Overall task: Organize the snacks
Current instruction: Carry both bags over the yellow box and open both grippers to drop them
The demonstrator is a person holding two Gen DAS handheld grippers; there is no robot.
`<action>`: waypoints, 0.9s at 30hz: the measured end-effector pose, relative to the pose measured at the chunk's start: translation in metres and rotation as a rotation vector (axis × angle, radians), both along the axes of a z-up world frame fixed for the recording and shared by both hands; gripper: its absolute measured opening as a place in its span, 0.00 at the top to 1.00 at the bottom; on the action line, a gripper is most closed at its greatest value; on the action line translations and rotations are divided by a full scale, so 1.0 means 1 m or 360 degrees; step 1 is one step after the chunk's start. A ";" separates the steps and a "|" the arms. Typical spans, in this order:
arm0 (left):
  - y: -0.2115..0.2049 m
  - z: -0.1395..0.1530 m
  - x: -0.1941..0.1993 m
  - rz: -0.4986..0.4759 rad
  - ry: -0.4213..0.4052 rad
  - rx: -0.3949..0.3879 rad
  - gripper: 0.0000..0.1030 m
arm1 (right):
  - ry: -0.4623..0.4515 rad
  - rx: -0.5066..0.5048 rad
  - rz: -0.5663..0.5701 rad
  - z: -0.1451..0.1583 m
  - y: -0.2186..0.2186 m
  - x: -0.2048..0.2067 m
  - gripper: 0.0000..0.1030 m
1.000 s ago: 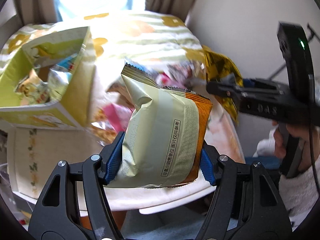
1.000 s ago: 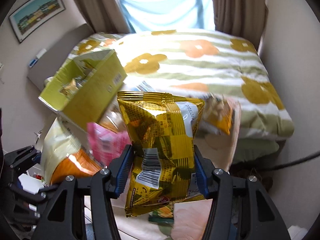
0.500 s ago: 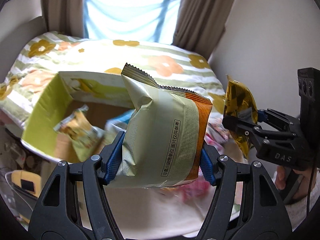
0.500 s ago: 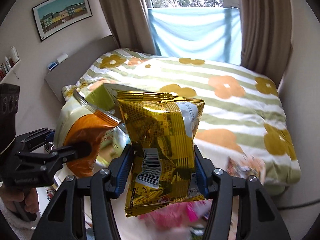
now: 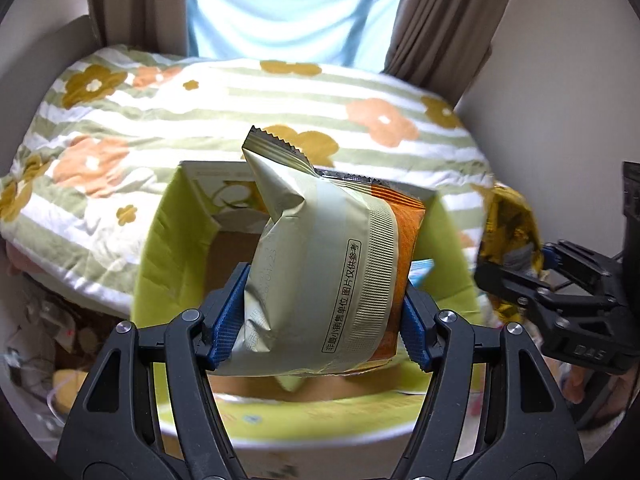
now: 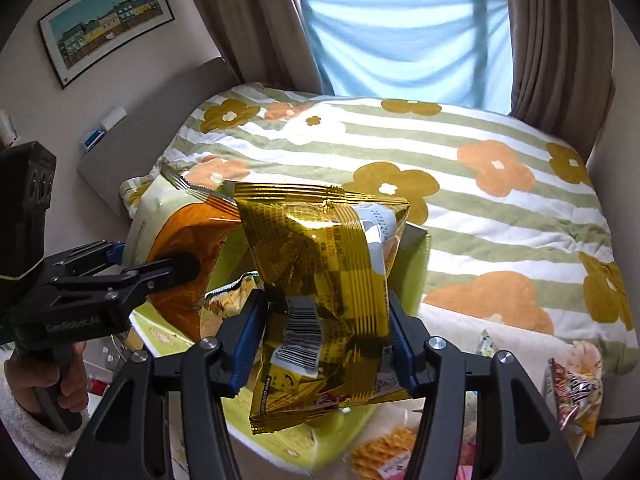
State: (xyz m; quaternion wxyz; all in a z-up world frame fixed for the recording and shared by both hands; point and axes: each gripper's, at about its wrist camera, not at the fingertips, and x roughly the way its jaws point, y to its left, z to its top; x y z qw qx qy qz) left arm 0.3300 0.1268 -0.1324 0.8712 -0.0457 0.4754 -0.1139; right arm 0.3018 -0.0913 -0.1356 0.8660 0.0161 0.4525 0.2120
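Our left gripper is clamped on the pale bag, held upright over the open green box, whose mouth lies just ahead of and below our fingers. Our right gripper pinches the gold bag alongside, also above the box.

To drop well, we judge it best to lower each bag past the rim before letting go — and one at a time, since the two bags sit close and could snag. A packet already lies inside, below our right fingers. Loose snacks wait off to the right; the flowered quilt lies beyond.
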 end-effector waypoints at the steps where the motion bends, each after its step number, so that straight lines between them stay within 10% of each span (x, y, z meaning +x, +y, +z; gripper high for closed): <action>1: 0.004 -0.005 0.007 -0.0014 0.0018 0.0023 0.38 | 0.0017 -0.0001 -0.0020 -0.004 0.004 0.003 0.49; 5: 0.013 -0.028 0.028 -0.0066 0.0084 0.0069 0.29 | 0.0092 -0.0023 -0.0081 -0.018 0.014 0.011 0.49; 8: 0.016 -0.039 0.032 -0.0066 0.0104 0.0146 0.00 | 0.0143 -0.0038 -0.0103 -0.027 0.018 0.015 0.49; 20: 0.045 -0.058 0.001 0.0053 0.0211 0.0058 0.00 | 0.0206 -0.0045 -0.0028 -0.040 0.040 0.027 0.48; 27: 0.050 -0.054 -0.015 0.0096 0.0178 0.0121 0.00 | 0.0118 -0.0108 -0.0031 -0.040 0.052 0.023 0.09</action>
